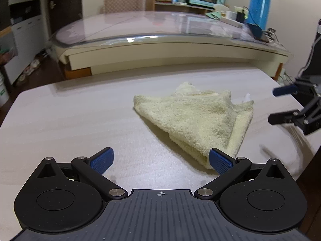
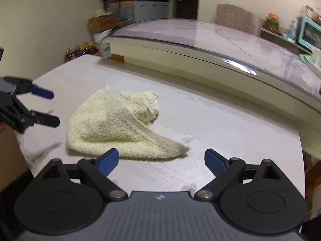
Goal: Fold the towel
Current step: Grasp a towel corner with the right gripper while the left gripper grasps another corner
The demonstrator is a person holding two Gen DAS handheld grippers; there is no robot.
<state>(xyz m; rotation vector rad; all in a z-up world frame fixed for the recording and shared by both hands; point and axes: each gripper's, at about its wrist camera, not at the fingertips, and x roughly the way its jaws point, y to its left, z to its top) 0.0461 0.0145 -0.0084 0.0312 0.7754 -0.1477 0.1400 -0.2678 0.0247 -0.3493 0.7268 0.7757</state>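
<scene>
The towel (image 1: 192, 118) lies crumpled mid-frame on the table (image 1: 80, 120). Left gripper (image 1: 160, 160) gapes wide, right finger (image 1: 219, 163) touching it. Right gripper (image 2: 160, 161) wide, empty.

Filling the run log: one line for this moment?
towel: crumpled on table | left gripper: open, empty | right gripper: open, empty

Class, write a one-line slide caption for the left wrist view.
Open left gripper faces a crumpled cream towel on the table.

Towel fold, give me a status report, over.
Left tool open, right tool open, neither holding anything. Towel lying crumpled in a rough triangle on the table. Nothing blocking it.
</scene>
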